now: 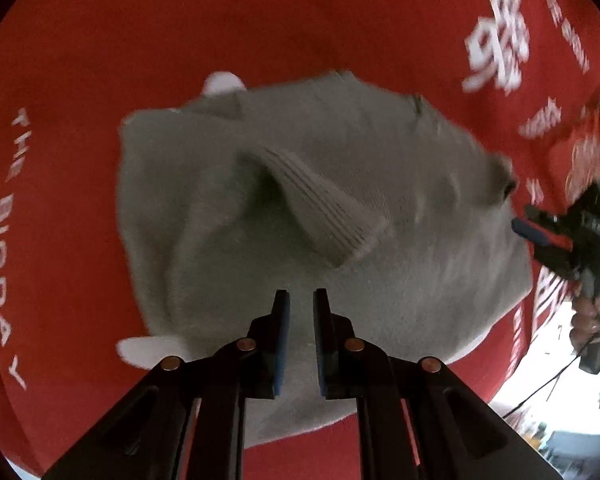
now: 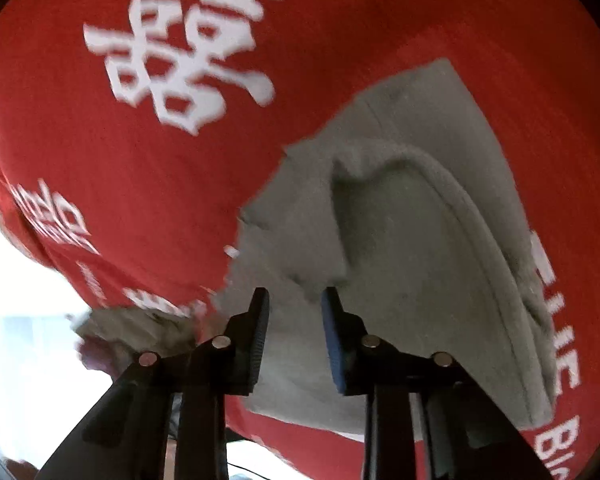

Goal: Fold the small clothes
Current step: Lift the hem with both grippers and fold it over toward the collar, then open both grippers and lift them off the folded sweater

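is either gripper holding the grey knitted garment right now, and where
Neither holds it. The left gripper is nearly shut with nothing between its pads; the right gripper is open above the grey knitted garment.

Dim reddish light, blown-out white glare at frame edges, motion blur on lettering, strong fisheye warping

Festive table setting: red cloth (image 1: pixel 100 60) with white printed characters (image 2: pixel 180 40).

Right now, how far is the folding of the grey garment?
Partly done: the grey garment lies bunched on the red cloth, one ribbed cuff flopped on top. Neither the left hand-held gripper nor the right hand-held gripper holds cloth. Flattening and final folds remain.
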Demonstrator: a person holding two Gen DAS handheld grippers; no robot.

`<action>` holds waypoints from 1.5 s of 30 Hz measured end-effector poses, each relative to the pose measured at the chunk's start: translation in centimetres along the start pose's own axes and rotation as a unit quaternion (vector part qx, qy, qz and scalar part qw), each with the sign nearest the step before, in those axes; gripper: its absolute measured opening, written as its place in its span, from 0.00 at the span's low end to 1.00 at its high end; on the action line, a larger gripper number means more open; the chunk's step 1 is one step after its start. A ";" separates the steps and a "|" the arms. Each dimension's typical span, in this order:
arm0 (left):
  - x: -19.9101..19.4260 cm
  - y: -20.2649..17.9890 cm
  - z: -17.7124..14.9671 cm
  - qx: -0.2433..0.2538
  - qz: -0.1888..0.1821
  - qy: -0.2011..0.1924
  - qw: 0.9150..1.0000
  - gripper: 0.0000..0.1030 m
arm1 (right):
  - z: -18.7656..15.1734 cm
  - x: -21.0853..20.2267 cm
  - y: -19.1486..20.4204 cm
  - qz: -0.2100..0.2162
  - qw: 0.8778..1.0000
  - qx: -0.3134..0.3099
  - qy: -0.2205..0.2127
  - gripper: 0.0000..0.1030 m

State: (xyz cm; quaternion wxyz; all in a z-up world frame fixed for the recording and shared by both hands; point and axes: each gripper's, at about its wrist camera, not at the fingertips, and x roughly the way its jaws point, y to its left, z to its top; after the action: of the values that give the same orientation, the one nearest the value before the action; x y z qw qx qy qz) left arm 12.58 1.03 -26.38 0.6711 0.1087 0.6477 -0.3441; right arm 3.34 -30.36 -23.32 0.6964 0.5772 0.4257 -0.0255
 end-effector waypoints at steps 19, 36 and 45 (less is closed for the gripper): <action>-1.0 -0.6 4.6 -0.050 0.162 -0.082 0.982 0.12 | 6.7 4.6 7.6 -0.131 0.982 -0.135 -0.024 0.68; -4.2 -3.4 -1.6 -0.138 0.187 -0.077 0.970 0.99 | 6.5 2.8 3.1 -0.274 0.950 -0.147 0.012 0.70; -6.8 -6.7 -4.8 -0.182 0.170 -0.098 0.964 0.99 | 0.3 -2.5 5.5 -0.260 0.931 -0.249 0.068 0.75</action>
State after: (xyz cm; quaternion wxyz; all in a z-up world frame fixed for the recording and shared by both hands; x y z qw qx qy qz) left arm 5.23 1.16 -18.61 0.7880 0.0590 0.6028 -0.1105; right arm 4.79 -29.89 -17.45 0.7561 0.2550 0.5997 -0.0598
